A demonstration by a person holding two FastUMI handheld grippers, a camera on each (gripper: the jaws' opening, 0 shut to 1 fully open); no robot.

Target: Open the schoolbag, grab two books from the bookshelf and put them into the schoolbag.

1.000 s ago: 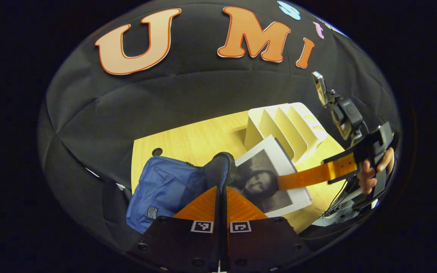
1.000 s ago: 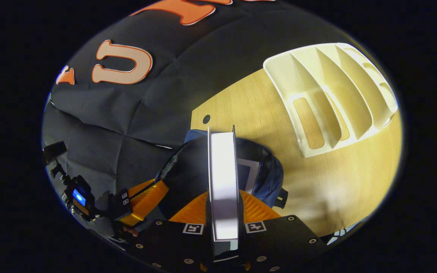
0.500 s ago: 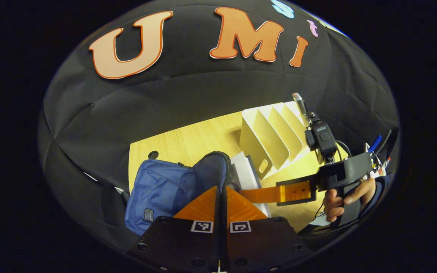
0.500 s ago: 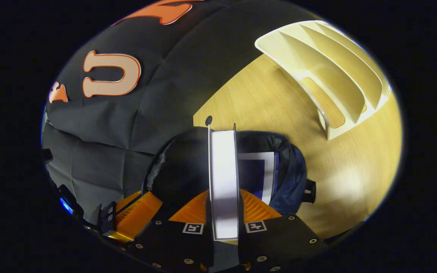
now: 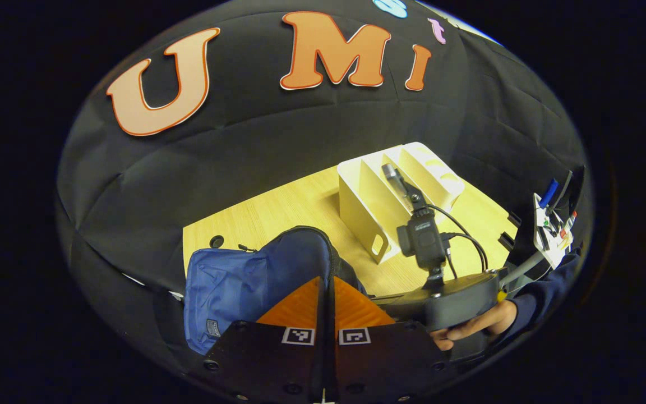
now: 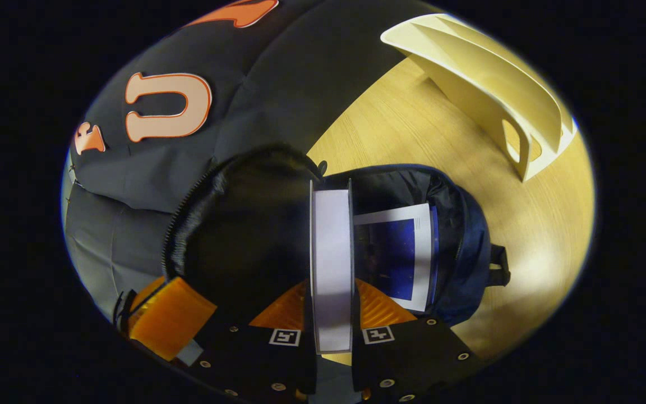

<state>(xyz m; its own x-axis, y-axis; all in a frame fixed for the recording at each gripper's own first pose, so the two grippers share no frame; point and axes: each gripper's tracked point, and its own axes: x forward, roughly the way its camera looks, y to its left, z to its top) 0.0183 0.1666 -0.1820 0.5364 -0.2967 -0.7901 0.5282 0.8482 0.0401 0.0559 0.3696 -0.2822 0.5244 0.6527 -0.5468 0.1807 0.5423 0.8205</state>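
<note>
Right gripper view: my right gripper [image 6: 331, 292] clamps the second book [image 6: 331, 252] edge-on over the open schoolbag [image 6: 457, 235] beside the first book [image 6: 396, 258]. My left gripper [image 5: 326, 292] pinches the flap [image 5: 306, 252]; I should lower straight, clearing the zipper.

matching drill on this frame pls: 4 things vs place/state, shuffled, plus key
Things:
1. schoolbag
2. white book
3. blue-cover book
4. bookshelf

Places/states:
A. lying inside the bag's open mouth
B. standing on the wooden table, its slots bare
C. held edge-on between the right gripper fingers
D. unzipped, flap pulled back

Pairs: 1-D, 2-C, 3-A, 4-B
</note>
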